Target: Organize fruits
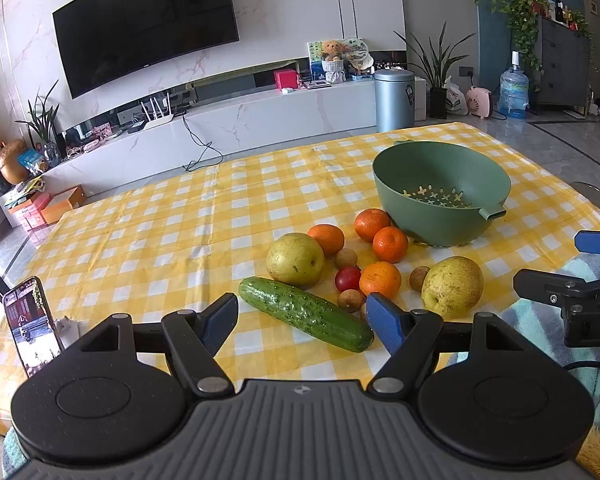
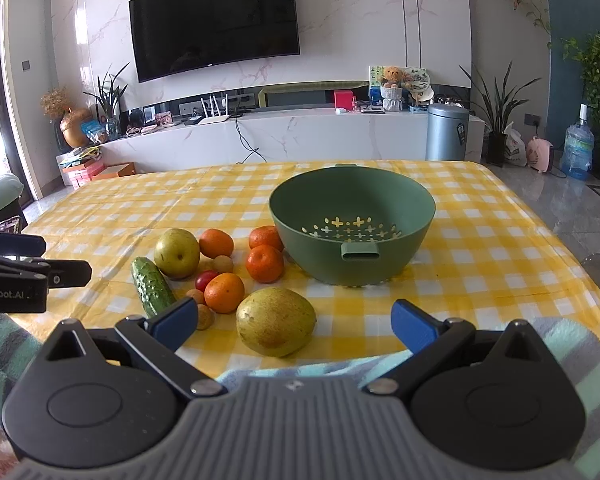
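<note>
Writing: "n Robot.AI", its start cut off, reads on the left tongs' body at the left edge of the right wrist view; "D A", cut at the frame edge, reads on the right tongs' body in the left wrist view.
Phone: propped upright at the tabletop's near left edge; its screen is lit, the text too small to read.
Left tongs: blue fingers spread apart, holding nothing; the cucumber lies slantwise between them, its right end just beside the right finger.
Fruit pile: two pears, four oranges, one red tomato and small brown round fruits, kind unclear, clustered on the yellow checked cloth between the cucumber and the bowl.
Hidden: one small brown fruit is partly covered by the left tongs' right finger; another by the right tongs' left finger.
Right tongs: fingers wide apart, empty; the near pear sits between them, nearer the left finger, touching neither.
Bowl: green colander with cross-shaped holes, empty, beyond the right tongs and right of the pile; two oranges rest close to its wall.
</note>
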The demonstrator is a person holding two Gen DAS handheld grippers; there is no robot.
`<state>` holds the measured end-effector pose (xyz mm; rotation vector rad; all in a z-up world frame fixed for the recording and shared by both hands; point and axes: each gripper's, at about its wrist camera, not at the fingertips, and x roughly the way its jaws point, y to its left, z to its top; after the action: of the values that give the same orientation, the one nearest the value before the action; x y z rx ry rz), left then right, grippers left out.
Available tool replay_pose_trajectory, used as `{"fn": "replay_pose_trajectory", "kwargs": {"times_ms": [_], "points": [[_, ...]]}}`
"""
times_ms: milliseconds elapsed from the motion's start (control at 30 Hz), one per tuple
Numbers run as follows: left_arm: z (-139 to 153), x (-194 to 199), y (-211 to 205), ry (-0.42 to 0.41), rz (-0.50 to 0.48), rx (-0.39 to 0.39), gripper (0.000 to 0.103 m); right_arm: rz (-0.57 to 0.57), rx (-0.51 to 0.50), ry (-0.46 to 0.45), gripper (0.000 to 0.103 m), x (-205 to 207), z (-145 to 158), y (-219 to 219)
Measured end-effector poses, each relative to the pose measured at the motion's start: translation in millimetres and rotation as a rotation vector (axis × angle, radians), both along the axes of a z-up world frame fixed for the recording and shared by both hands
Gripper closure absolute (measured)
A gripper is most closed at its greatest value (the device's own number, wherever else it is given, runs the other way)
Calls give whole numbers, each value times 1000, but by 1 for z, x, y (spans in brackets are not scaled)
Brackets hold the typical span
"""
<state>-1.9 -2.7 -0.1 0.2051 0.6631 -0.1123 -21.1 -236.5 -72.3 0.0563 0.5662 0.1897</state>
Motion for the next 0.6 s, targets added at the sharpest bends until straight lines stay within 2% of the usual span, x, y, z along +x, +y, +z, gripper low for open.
{"fn": "replay_pose_trajectory", "kwargs": {"times_ms": [600], "points": [[0, 0, 0, 1, -1, 0, 17, -2, -1, 4, 4, 1, 2, -1]]}}
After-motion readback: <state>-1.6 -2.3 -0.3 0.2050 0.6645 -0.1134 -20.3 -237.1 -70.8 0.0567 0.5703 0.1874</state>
